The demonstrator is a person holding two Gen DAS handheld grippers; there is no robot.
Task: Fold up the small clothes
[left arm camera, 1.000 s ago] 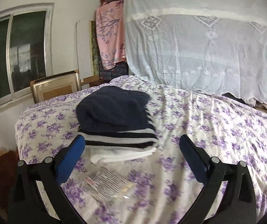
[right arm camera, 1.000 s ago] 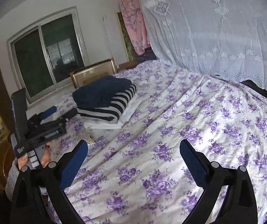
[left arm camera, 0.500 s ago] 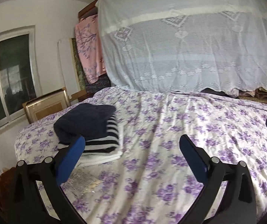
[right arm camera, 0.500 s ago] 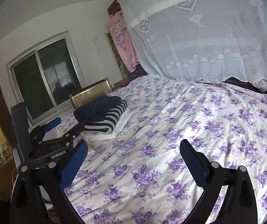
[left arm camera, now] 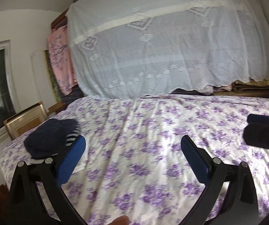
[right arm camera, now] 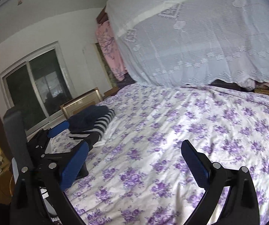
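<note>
Both tools empty: your left gripper (left arm camera: 133, 153) has its jaws spread wide with only bedsheet between them, and your right gripper (right arm camera: 134, 156) is likewise spread over bare floral sheet (right arm camera: 200, 123). The folded stack (right arm camera: 91, 121) sits near the bed's left edge, toward the far-left corner: a navy garment (left arm camera: 50, 135) on top, a black-and-white striped piece (right arm camera: 104, 121) under it, a white layer at the bottom. No unfolded garment shows on the sheet in either view, so I cannot tell what you would pick next. Risks from here: the left gripper's near finger (left arm camera: 70, 161) hangs just beside the stack, so a sideways sweep could nudge the navy top layer off or skew the pile toward the bed's edge. The sheet is wrinkled and loose; closing low on it would pinch bedding instead of clothing. Both views are motion-blurred, so judge clearance with care. The white lace cover (left arm camera: 162, 43) at the far edge could snag a fingertip if you reach deep.
</note>
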